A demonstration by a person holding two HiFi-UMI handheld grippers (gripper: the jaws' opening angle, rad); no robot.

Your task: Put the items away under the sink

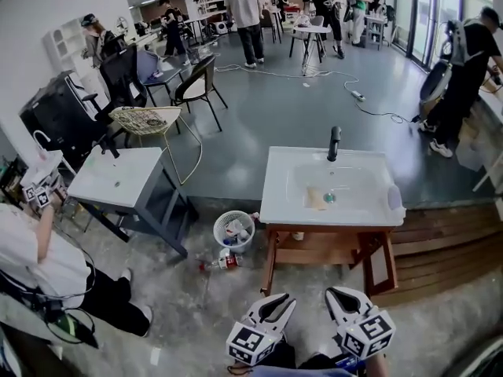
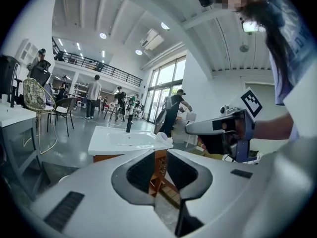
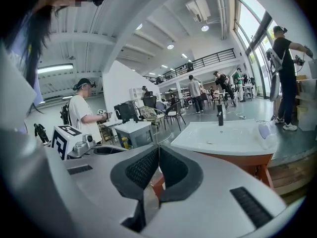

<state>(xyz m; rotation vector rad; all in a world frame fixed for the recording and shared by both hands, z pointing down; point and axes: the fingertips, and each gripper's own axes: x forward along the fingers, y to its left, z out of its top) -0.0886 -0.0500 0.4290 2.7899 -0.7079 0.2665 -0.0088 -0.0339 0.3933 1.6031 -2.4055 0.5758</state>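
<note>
A white sink (image 1: 275, 204) with a black faucet (image 1: 334, 143) tops a wooden cabinet (image 1: 322, 251) with an open space under it. Left of the cabinet, a small white basket (image 1: 234, 231) holds several items, and a bottle (image 1: 223, 263) lies on the floor beside it. Both grippers hover low in front of the cabinet, side by side. My left gripper (image 1: 289, 299) (image 2: 161, 152) is open by a narrow gap with nothing in it. The pads of my right gripper (image 1: 332, 291) (image 3: 158, 148) meet, shut and empty.
A second white sink table (image 1: 118, 181) stands to the left, and a person (image 1: 39, 254) crouches beside it. Wooden steps (image 1: 448, 242) lie right of the cabinet. A white object (image 1: 395, 199) rests on the sink's right edge. Chairs and several people fill the back.
</note>
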